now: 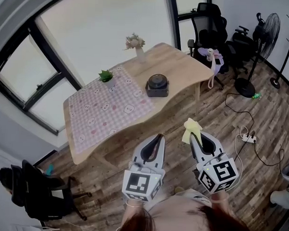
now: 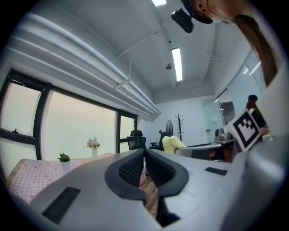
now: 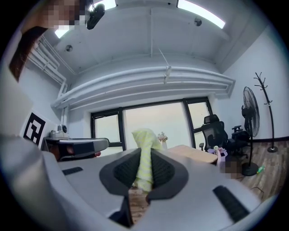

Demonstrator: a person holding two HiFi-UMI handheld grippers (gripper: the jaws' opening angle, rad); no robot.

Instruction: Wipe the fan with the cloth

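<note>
A black standing fan [image 1: 269, 28] stands at the far right by the wall, on a round base [image 1: 244, 87]; it also shows in the right gripper view as the fan [image 3: 249, 118] and, small and distant, in the left gripper view as the fan [image 2: 169, 128]. My right gripper [image 1: 192, 132] is shut on a pale yellow cloth [image 1: 190, 129], which sticks up between the jaws as the cloth [image 3: 145, 155]. My left gripper [image 1: 158, 138] is shut with nothing in it, held level beside the right one. Both are well short of the fan.
A wooden table [image 1: 179, 59] with a pink checked cloth [image 1: 109, 109], a small plant [image 1: 106, 76], a vase of flowers [image 1: 135, 44] and a dark round device [image 1: 157, 84] lies ahead. Office chairs [image 1: 211, 27] stand near the fan. A power strip and cables [image 1: 248, 138] lie on the floor at right.
</note>
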